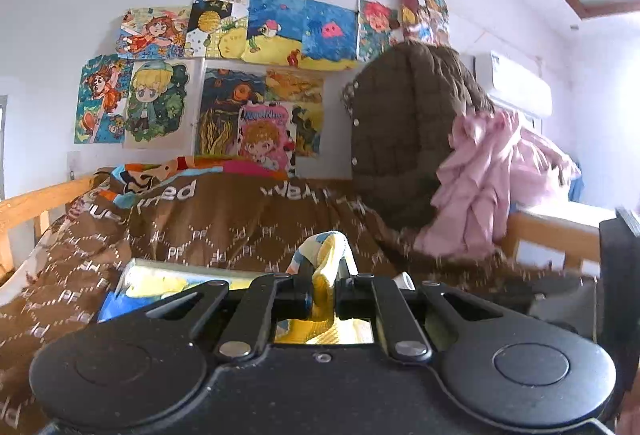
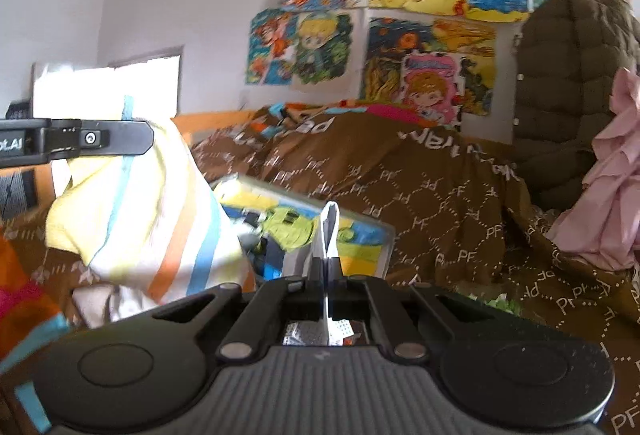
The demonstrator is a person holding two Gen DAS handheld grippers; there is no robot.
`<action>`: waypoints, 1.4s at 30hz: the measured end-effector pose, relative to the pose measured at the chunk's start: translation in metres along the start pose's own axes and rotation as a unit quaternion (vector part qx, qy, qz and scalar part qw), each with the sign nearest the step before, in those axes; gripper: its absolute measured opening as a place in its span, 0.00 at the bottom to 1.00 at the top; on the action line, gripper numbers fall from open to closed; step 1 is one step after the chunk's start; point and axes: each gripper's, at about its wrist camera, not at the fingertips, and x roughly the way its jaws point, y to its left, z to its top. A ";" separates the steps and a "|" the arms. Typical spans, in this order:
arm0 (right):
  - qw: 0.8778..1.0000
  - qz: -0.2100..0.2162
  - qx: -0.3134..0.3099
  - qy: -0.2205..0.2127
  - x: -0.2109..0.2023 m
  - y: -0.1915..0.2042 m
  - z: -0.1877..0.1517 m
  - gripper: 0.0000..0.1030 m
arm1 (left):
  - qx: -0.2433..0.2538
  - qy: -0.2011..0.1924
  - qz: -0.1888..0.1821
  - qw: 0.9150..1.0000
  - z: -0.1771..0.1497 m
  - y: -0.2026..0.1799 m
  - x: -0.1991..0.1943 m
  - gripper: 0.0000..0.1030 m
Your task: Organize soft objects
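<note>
Left fingers (image 1: 323, 267) clamping striped cloth (image 2: 140, 203), right fingers (image 2: 328, 259) pinching white fabric (image 2: 330, 227), both hanging over brown quilt (image 2: 440, 195).

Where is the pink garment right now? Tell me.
The pink garment is at the right in both wrist views, heaped on the brown bedspread beside the brown quilted jacket.

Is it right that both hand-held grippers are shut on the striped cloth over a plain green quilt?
Not quite. The quilt is brown with a white pattern, not plain green, as the right wrist view shows. The rest holds: the left hand-held gripper and right hand-held gripper are each shut on the striped cloth.
</note>
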 end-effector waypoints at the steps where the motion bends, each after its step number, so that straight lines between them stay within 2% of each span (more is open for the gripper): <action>1: 1.000 -0.002 0.005 -0.005 0.003 -0.003 0.002 0.02 | 0.001 -0.006 0.000 1.000 0.004 0.002 0.005 0.09; 7: 0.999 -0.008 0.030 -0.021 0.041 -0.016 0.016 0.01 | 0.009 -0.031 0.000 0.999 0.022 0.019 0.054 0.09; 12: 0.997 -0.002 0.077 -0.020 0.085 -0.029 0.026 0.01 | -0.016 -0.023 -0.012 1.000 0.020 0.051 0.105 0.09; 19: 0.993 0.016 0.118 -0.002 0.144 -0.031 0.025 0.01 | -0.047 0.003 -0.002 0.999 -0.005 0.093 0.155 0.09; 22: 0.992 0.024 0.120 0.010 0.165 -0.027 0.018 0.02 | -0.072 0.022 -0.004 0.997 -0.019 0.109 0.166 0.09; 29: 0.991 0.028 0.123 0.041 0.194 -0.024 0.003 0.02 | -0.084 0.048 -0.009 0.995 -0.046 0.126 0.189 0.10; 35: 0.990 0.015 0.123 0.067 0.207 -0.024 -0.005 0.02 | -0.090 0.077 0.012 0.993 -0.061 0.132 0.202 0.10; 42: 0.989 -0.007 0.113 0.098 0.214 -0.022 -0.011 0.02 | -0.078 0.131 0.069 0.986 -0.074 0.138 0.216 0.10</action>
